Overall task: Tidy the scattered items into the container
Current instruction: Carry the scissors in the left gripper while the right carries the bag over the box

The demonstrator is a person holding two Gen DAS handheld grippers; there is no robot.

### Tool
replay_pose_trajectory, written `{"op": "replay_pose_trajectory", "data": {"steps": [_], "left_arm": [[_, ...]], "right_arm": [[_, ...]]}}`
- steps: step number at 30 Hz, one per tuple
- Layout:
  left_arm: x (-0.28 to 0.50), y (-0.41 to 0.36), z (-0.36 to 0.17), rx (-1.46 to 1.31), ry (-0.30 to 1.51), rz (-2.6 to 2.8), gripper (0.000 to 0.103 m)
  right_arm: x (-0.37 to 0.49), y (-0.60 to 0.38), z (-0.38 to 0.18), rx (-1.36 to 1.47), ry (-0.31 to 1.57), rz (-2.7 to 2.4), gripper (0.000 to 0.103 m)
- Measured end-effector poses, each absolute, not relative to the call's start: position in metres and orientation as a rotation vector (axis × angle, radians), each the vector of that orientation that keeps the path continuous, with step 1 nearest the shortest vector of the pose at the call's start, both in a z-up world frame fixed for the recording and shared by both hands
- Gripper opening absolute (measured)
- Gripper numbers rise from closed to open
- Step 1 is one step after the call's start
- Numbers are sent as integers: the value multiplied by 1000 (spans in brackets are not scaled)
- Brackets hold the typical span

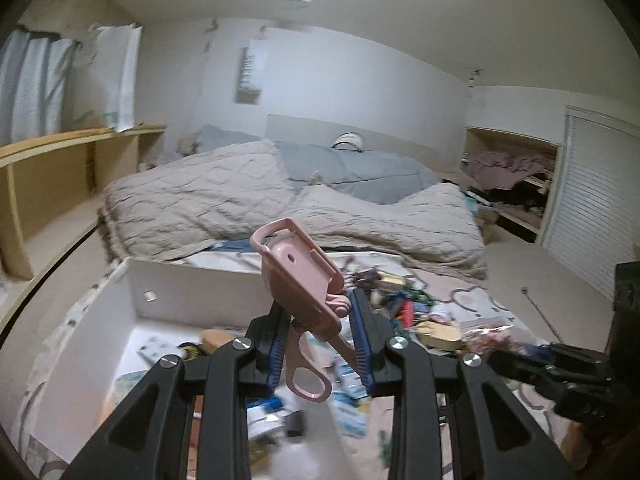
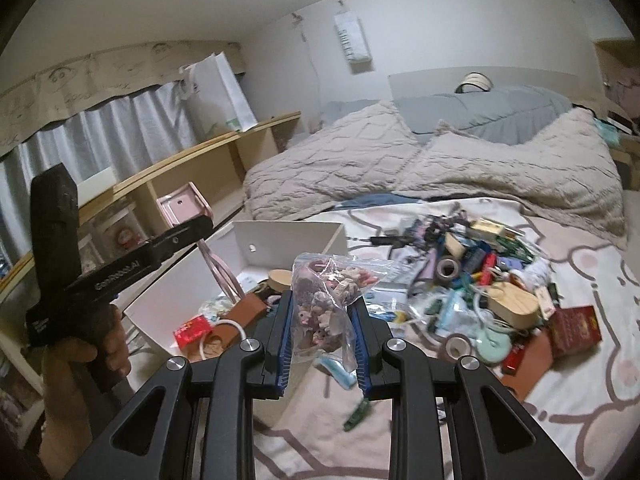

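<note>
My left gripper is shut on pink scissors in a pink sheath, held above the white box; it also shows in the right wrist view over the box. My right gripper is shut on a clear zip bag of small pink and grey trinkets, held above the bed just right of the box. The box holds several items, among them a round wooden lid and a red packet. A pile of scattered items lies on the blanket to the right.
The patterned blanket covers the bed, with beige and grey quilts behind. A wooden shelf runs along the left wall. A dark red box and tape rolls sit in the pile. A green piece lies near my right gripper.
</note>
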State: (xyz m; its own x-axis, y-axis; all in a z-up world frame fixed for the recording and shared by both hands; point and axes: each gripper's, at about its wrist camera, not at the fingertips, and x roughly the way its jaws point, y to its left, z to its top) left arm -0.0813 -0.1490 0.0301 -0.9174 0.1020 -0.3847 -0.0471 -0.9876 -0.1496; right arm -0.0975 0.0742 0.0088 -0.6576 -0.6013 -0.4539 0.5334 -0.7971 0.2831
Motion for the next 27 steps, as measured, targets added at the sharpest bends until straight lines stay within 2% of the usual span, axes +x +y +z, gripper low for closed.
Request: {"op": "replay_pose_trajectory", "data": {"steps": [13,19,27], "left_arm": [[-82,-206,2,-780,-245,3091,30],[-88,-213,-15,-907,-200,3057,30],[-92,-210,-33,-1049,-130,2947,30]], "right_arm": [[-107,-8,17,775,27,-2276,27],[-114,-45,15,827,132,-2230,27],[-130,-67,10,903,143,-2204,27]]}}
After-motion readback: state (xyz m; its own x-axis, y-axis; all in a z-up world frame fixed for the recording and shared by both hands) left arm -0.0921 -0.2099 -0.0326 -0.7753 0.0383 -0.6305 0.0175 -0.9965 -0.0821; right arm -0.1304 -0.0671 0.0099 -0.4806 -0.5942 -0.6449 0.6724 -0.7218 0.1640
